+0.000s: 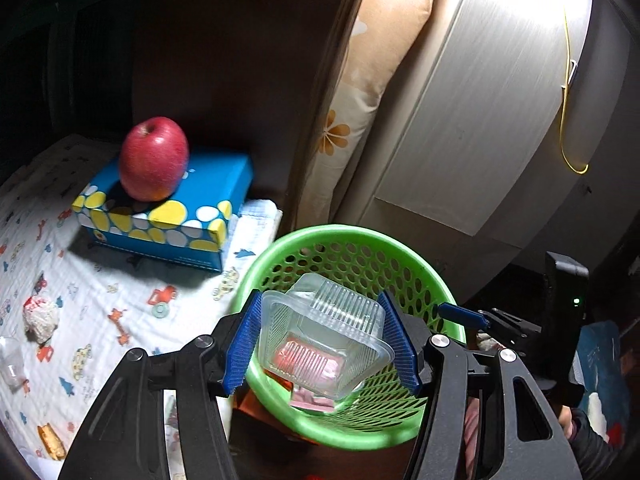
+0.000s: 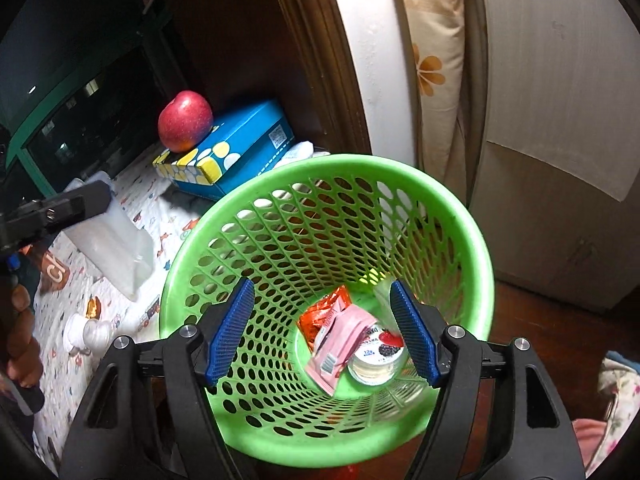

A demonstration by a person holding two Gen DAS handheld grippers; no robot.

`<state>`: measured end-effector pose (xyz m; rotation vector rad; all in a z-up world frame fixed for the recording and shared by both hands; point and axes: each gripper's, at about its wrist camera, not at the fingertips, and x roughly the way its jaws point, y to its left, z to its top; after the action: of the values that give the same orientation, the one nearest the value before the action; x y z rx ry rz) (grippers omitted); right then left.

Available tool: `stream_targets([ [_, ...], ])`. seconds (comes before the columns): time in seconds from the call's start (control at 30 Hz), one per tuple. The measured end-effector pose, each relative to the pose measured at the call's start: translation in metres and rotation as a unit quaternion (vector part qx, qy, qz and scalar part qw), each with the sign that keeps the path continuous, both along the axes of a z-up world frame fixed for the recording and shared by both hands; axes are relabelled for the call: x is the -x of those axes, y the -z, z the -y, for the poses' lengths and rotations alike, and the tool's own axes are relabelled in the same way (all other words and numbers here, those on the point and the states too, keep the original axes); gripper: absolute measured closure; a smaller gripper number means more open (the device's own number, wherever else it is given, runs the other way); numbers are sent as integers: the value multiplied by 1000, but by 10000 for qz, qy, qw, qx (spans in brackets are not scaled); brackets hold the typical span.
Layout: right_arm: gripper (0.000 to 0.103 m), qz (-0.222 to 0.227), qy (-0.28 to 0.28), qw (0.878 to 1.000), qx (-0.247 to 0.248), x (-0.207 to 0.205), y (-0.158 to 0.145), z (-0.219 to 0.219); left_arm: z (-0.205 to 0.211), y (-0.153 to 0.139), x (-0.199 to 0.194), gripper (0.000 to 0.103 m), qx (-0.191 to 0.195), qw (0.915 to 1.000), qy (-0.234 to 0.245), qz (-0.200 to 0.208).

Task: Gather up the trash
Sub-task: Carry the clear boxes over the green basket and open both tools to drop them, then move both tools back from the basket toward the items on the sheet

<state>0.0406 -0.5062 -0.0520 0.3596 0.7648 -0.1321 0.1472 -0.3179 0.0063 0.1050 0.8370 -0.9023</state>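
Note:
A green perforated basket stands beside the bed, also in the right wrist view. My left gripper is shut on a clear plastic clamshell tray and holds it over the basket's mouth. My right gripper is open and empty, over the basket. At the basket's bottom lie a pink wrapper, an orange packet and a small yogurt cup. On the bedsheet lie a crumpled wrapper and a clear plastic cup.
A red apple sits on a blue tissue box on the patterned bedsheet. A flowered pillow and a pale cabinet stand behind the basket. A clear bag and small bottle lie on the sheet.

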Motion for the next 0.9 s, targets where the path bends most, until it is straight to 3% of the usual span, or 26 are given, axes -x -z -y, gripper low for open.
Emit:
stream_targets([
  [0.33, 29, 148, 103, 9998, -22, 21, -6, 9, 28, 21, 5, 46, -76, 9992, 178, -346],
  [0.47, 29, 161, 81, 9998, -1, 24, -6, 5, 26, 23, 7, 33, -17, 9991, 193, -386],
  [0.63, 29, 198, -41, 9998, -2, 25, -9, -6, 7, 23, 10, 33, -20, 9993, 46, -370],
  [0.9, 25, 312, -478, 9984, 0, 17, -17, -42, -59, 25, 14, 33, -280, 9982, -515, -95],
])
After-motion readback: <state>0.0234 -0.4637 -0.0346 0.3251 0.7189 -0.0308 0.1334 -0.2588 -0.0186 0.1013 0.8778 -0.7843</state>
